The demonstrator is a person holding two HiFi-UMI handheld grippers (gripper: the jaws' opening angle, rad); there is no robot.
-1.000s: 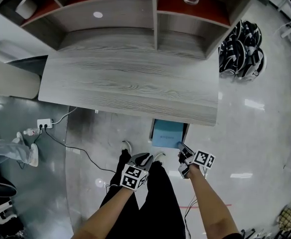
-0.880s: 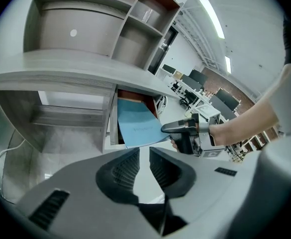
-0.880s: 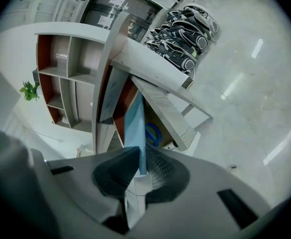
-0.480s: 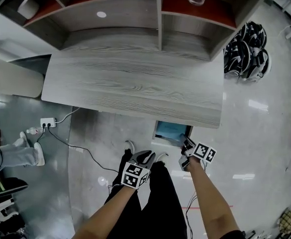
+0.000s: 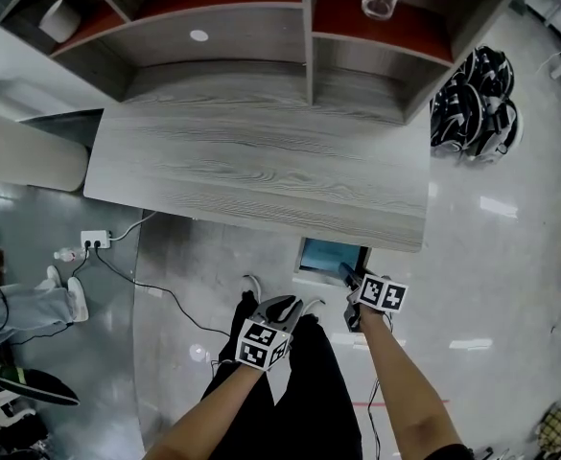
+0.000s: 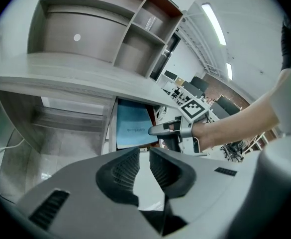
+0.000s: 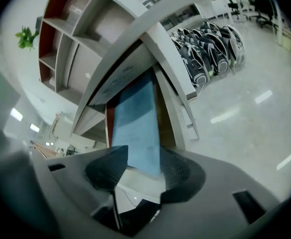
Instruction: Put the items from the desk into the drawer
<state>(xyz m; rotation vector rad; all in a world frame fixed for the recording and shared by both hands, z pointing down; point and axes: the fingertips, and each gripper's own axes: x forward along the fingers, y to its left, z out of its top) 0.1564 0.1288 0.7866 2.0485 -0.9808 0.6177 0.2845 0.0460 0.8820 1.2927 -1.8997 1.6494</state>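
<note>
Notebook (image 5: 330, 255) in drawer (image 5: 301, 261), desk (image 5: 261, 166) bare: task near done. Right claw (image 5: 347, 274) just opening, notebook loose between jaws; left claw (image 6: 144, 151) slightly apart, empty.

We see a thin, light-blue notebook (image 5: 330, 254) lying cover-up inside an open drawer (image 5: 300, 260). The drawer is pulled out from under the desk (image 5: 261, 161), near the right end of its front edge. The notebook fills most of the drawer's width, its long side running front to back. A small line of dark print on its cover is too small to read. The drawer's inner walls look reddish brown.
</note>
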